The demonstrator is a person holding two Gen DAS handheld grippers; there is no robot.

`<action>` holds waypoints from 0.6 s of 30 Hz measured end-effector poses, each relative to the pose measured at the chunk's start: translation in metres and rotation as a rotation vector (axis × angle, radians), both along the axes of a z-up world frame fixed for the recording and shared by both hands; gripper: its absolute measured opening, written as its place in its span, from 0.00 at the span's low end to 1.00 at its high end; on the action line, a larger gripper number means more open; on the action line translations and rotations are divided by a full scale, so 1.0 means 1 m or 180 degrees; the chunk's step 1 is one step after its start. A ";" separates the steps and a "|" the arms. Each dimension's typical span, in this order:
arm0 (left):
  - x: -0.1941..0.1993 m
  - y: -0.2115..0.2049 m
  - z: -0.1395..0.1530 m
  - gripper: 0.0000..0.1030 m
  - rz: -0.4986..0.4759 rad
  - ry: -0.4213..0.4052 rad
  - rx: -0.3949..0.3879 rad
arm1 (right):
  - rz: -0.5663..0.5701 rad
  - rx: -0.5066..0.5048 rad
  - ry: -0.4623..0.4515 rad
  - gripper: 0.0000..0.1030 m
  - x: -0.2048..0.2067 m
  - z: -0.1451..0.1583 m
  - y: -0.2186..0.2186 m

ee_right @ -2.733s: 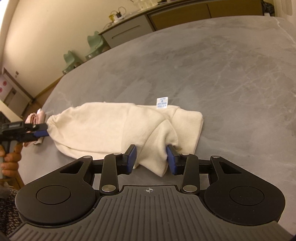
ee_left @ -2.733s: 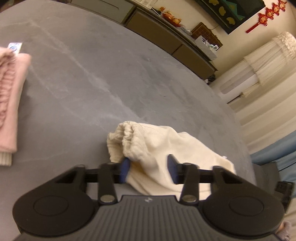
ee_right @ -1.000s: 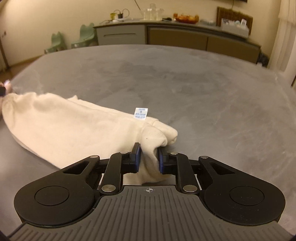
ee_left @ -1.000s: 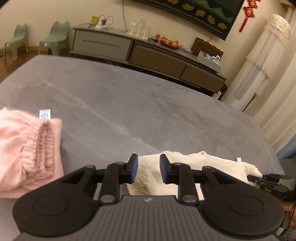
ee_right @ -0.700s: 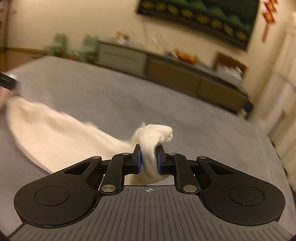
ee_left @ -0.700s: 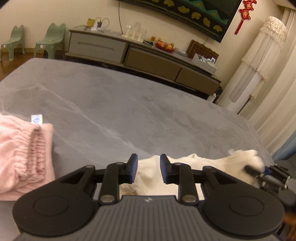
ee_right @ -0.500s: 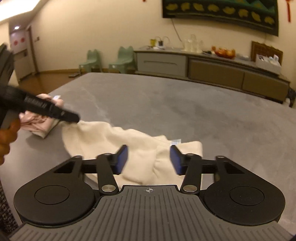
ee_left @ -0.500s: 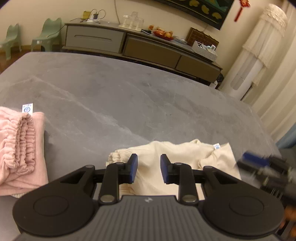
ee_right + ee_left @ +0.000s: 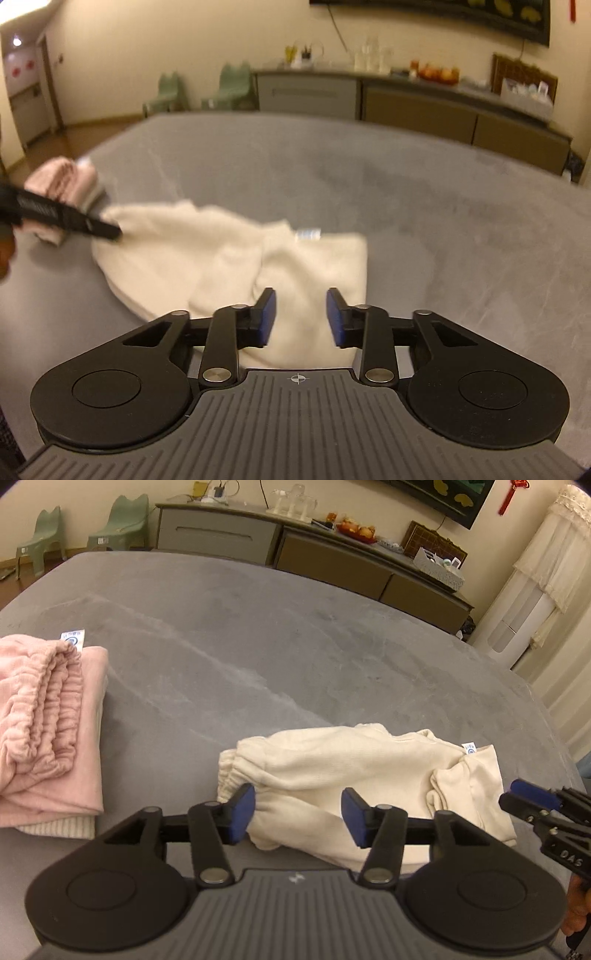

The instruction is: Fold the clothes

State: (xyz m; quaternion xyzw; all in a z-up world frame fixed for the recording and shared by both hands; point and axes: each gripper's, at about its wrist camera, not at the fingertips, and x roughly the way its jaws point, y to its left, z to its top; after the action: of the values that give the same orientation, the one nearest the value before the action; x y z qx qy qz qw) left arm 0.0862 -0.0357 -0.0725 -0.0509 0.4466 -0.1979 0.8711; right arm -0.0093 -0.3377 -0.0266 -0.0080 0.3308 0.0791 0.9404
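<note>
A cream garment (image 9: pixel 369 771) lies folded on the grey table (image 9: pixel 258 646), its elastic cuff toward the left and a small label on top at the right. My left gripper (image 9: pixel 298 812) hovers over the cuff end; its jaws are opening and the pads do not press the cloth. In the right wrist view, the same cream garment (image 9: pixel 240 258) is blurred. My right gripper (image 9: pixel 301 317) stands over its folded right end, jaws closing slightly, with cloth below the gap but not pinched. Each gripper shows in the other's view: right gripper (image 9: pixel 532 805), left gripper (image 9: pixel 66 218).
A folded pink garment (image 9: pixel 48 720) lies at the table's left side, also visible as the pink garment (image 9: pixel 61 173). Behind the table stand a long sideboard (image 9: pixel 332 557) and two green chairs (image 9: pixel 122 520). The table edge curves away at the right.
The right gripper carried the garment's end leftward, laid it over the rest and let go. The left gripper let go of the cuff end, its jaws widened, and it sank slightly.
</note>
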 end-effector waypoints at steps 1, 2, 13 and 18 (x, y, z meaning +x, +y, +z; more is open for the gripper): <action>-0.002 0.002 0.002 0.52 0.0070 -0.0041 -0.0031 | 0.0034 -0.0004 -0.0054 0.36 0.001 -0.001 0.001; -0.004 0.005 0.005 0.52 0.0134 -0.0083 -0.0063 | 0.0075 -0.0013 -0.0090 0.36 0.001 -0.001 0.003; -0.001 0.013 0.014 0.62 0.0284 -0.0090 -0.0023 | 0.0392 -0.0276 0.0064 0.41 0.039 -0.023 0.044; -0.003 0.011 0.018 0.62 0.0267 -0.0125 -0.0022 | 0.0306 -0.0257 -0.0030 0.46 0.040 -0.010 0.048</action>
State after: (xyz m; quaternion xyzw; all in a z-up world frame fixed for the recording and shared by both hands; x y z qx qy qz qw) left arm 0.0830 -0.0248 -0.0541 -0.0686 0.4261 -0.1637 0.8871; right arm 0.0304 -0.2898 -0.0371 -0.0622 0.3286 0.1107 0.9359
